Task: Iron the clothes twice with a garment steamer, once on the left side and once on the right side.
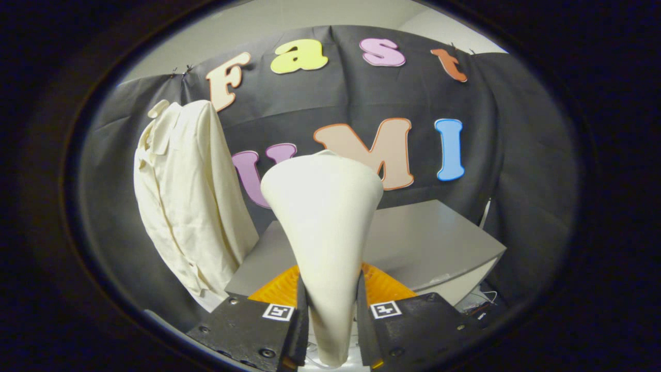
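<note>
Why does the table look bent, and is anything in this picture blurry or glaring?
In the gripper view, the fisheye lens bows the grey table and the wall cloth. The cream steamer, clamped between the fingers, sits close and looks soft. The hanging cream shirt reads sharper. Lighting is even, with no strong glare.

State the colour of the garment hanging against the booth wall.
Cream, plain, in the gripper view: garment, beyond the claw gripping the steamer.

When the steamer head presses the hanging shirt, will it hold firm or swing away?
Likely swings: the shirt hangs free, folds draping loosely, so it looks floppy and light. The steamer, clamped between the gripper fingers, looks rigid, so it should push cleanly.
</note>
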{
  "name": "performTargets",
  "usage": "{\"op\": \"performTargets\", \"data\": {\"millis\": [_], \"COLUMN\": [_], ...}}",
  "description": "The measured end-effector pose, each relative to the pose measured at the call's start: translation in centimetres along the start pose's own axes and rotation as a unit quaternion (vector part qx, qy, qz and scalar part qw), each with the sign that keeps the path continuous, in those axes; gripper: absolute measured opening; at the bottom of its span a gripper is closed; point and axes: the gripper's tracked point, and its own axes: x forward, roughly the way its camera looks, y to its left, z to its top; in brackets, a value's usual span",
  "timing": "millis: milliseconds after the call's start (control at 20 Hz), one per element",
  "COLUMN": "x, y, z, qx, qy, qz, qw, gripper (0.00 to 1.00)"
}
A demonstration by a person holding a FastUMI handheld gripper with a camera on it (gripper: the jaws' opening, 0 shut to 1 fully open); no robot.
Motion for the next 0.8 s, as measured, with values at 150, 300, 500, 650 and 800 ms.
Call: {"op": "performTargets", "data": {"millis": [150,300,500,650,800], "x": [-3.3,-6.5,-8.8,-9.7,-9.7], "y": [0.9,3.6,9.3,14.2,19.5], "z": [0.0,-0.1,0.4,0.6,0.9], "qx": [0.009,-0.007,-0.018,-0.029,-0.023], "qy": [-0.026,-0.047,-0.070,-0.079,-0.090], "qz": [-0.013,-0.008,0.004,0.015,0.026], "qw": [1.000,0.999,0.997,0.996,0.995], "gripper": [0.39,0.39,0.39,0.39,0.39]}}
